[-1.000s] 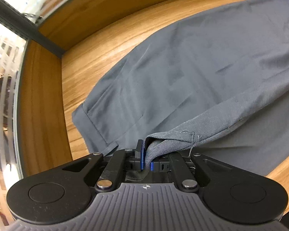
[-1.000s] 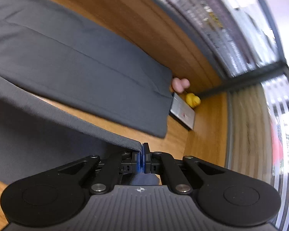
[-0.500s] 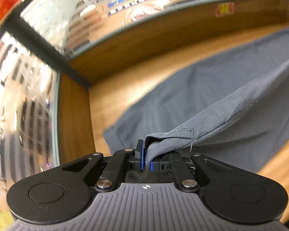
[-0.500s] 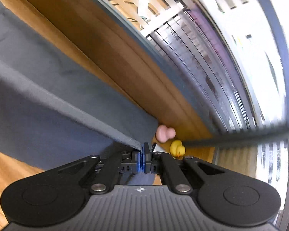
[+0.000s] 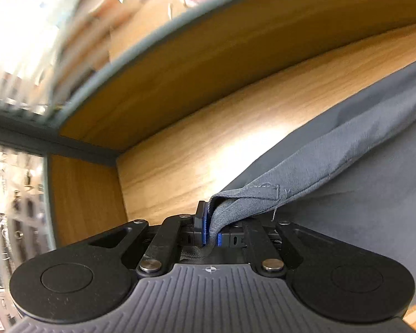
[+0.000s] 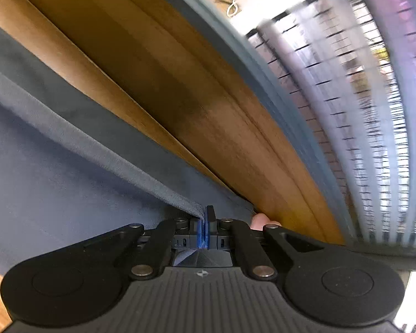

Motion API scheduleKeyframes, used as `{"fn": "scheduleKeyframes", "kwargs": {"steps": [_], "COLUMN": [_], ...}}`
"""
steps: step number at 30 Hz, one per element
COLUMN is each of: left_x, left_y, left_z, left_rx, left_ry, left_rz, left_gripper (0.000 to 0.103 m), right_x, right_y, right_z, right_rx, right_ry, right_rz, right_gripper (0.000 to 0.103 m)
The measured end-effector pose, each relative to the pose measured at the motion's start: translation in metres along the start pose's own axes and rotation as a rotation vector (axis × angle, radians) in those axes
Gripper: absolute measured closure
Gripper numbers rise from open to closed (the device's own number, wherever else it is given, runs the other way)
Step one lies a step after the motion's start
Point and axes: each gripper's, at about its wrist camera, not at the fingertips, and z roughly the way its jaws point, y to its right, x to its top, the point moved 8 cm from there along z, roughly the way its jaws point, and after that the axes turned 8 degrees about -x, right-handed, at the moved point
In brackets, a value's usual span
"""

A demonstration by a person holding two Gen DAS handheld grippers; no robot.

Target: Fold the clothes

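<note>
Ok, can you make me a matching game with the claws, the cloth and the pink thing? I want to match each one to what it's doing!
Things:
1. left claw
2. right claw
3. grey garment
4. pink object

States:
A. stretched from the claws and draped on the wooden table
B. peeking out just behind a claw's black arm
C. clamped on a bunched, stitched hem
D. pinching a thin folded edge

Pairs: 1-C, 2-D, 3-A, 4-B

Left gripper (image 5: 211,229) and right gripper (image 6: 204,229), matte black linkage arms, silver round screws, ribbed grey housing, blue finger pads (image 5: 205,226)
</note>
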Motion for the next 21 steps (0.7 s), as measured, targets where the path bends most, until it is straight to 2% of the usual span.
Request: {"fn": "scheduleKeyframes", "kwargs": {"steps": [8, 10, 11, 16, 21], "left_x": [0.004, 0.006, 0.008, 0.015, 0.014], "left_y": [0.001, -0.002, -0.004, -0.010, -0.013], "left_z": [0.035, 0.037, 0.038, 0.032, 0.010], "left_rx": [-0.020, -0.016, -0.010, 0.018, -0.012], "left_ry": [-0.041, -0.035, -0.028, 0.003, 0.036], "left_rz": [-0.027, -0.046, -0.056, -0.070, -0.099], "left_gripper": [0.087, 0.077, 0.075, 0.049, 0.042], "right_x": [0.009, 0.009, 0.009, 0.007, 0.002], "right_y": [-0.014, -0.016, -0.016, -0.016, -0.009], "right_z": [0.021, 0.022, 0.022, 0.016, 0.000], "right_rx": [-0.002, -0.009, -0.016, -0.039, -0.042], "right_ry": [-0.013, -0.014, -0.012, 0.010, 0.042], "right_rz": [-0.014, -0.017, -0.020, -0.019, 0.016], "right_gripper": [0.101, 0.101, 0.099, 0.087, 0.071]}}
